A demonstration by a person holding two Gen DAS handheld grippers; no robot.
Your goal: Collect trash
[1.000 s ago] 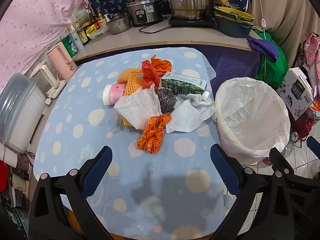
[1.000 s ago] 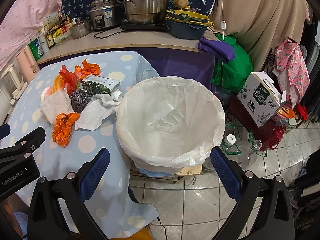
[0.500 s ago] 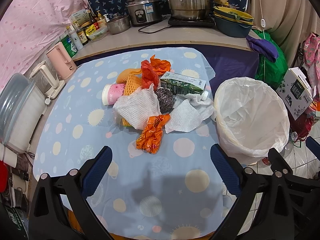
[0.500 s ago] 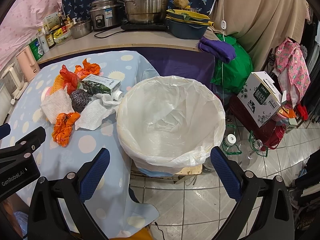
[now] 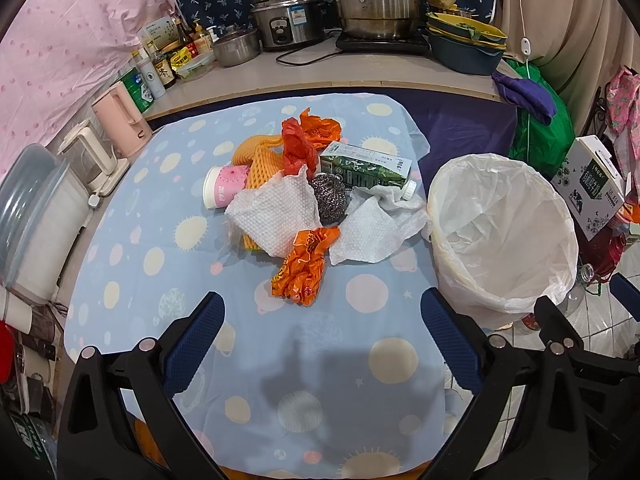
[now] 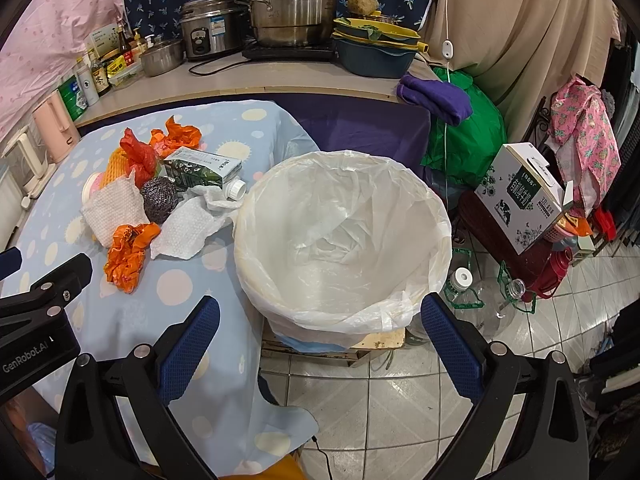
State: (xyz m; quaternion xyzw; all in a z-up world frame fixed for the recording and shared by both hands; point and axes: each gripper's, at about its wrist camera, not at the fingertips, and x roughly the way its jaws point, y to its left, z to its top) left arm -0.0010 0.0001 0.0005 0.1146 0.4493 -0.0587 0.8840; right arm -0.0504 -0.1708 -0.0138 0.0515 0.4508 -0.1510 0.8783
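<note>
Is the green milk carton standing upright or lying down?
Lying down: the milk carton rests on its long side on the table, its cap pointing sideways.

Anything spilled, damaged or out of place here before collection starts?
Nothing spilled or broken. The pink paper cup and green carton lie on their sides in the trash pile, as expected. The lined bin stands upright and holds no trash. Both claws are open.

Black-framed left hand-held gripper [image 5: 322, 334], blue textured finger pads [image 5: 192, 342], silver screws, white GenRobot.AI lettering
</note>
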